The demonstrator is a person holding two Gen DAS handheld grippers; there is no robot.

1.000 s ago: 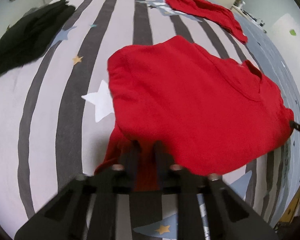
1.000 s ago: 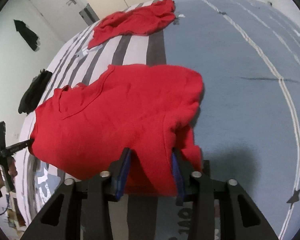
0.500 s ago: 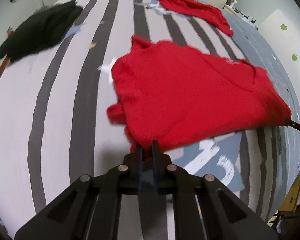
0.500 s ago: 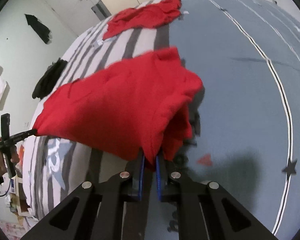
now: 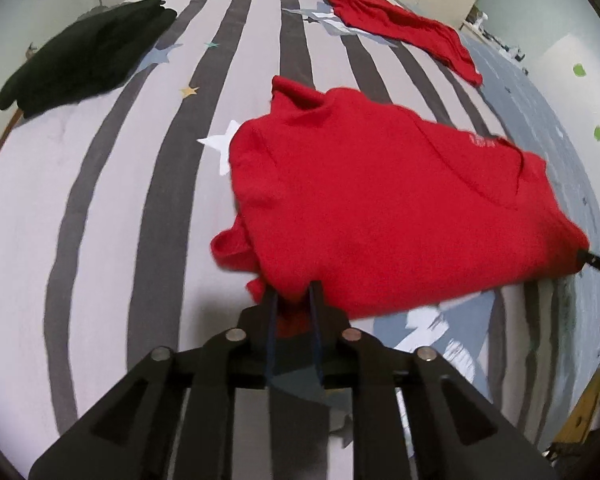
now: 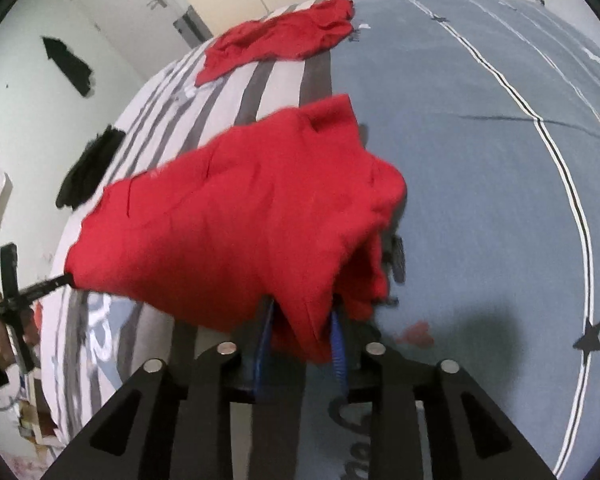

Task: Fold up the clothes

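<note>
Left wrist view: left gripper and right gripper each clamp a corner of the red knit sweater, now lifted off the striped bedsheet. Half a second ago it hung lower; carrying the near edge forward appears underway.

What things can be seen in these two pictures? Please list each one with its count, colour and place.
red shirt: one, red, lifted over the middle of the bed, a corner in each gripper.
second red garment: one, red, crumpled at the far end of the bed.
black garment: one, black, on the far left part of the bed.
bed cover: one, grey and white stripes with stars on one half, plain blue-grey with thin lines on the other.
door: one, pale, in the wall behind the bed.
left gripper: one, black, holding a near corner of the red shirt.
right gripper: one, black with blue pads, holding the other near corner.
</note>
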